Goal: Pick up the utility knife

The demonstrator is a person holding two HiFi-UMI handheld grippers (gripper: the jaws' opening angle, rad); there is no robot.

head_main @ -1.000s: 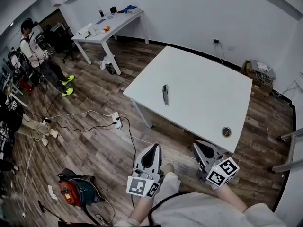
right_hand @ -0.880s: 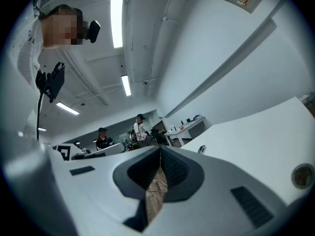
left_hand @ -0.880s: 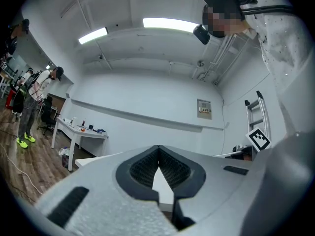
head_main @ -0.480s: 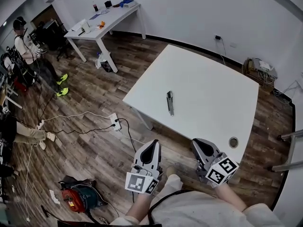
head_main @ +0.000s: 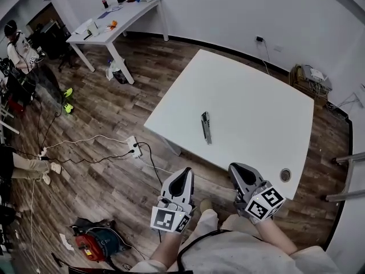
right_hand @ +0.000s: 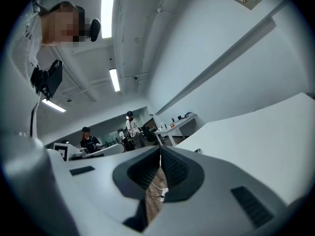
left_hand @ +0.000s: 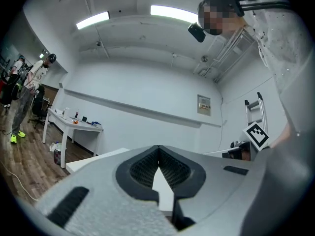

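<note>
Head view: the slim dark-grey utility knife (head_main: 206, 127) lies untouched on the big white rectangular table (head_main: 256, 104), ahead of both sets of jaws and roughly between their two lines. Over the last second the table edge and knife have drawn nearer to the grey left gripper (head_main: 183, 176) and grey right gripper (head_main: 236, 170) – an approach under way, but the knife is still well apart from either tip. Left gripper view: the jaws are pressed together with nothing between them, white tabletop showing just beyond the tips; the knife is not visible here. Right gripper view: jaws likewise closed and empty, brown wood floor (right_hand: 153, 200) and a thin cable showing through the gap beneath them, tabletop off to their right. Judged from this, whichever gripper does the picking must first open – no grasp has begun.
</note>
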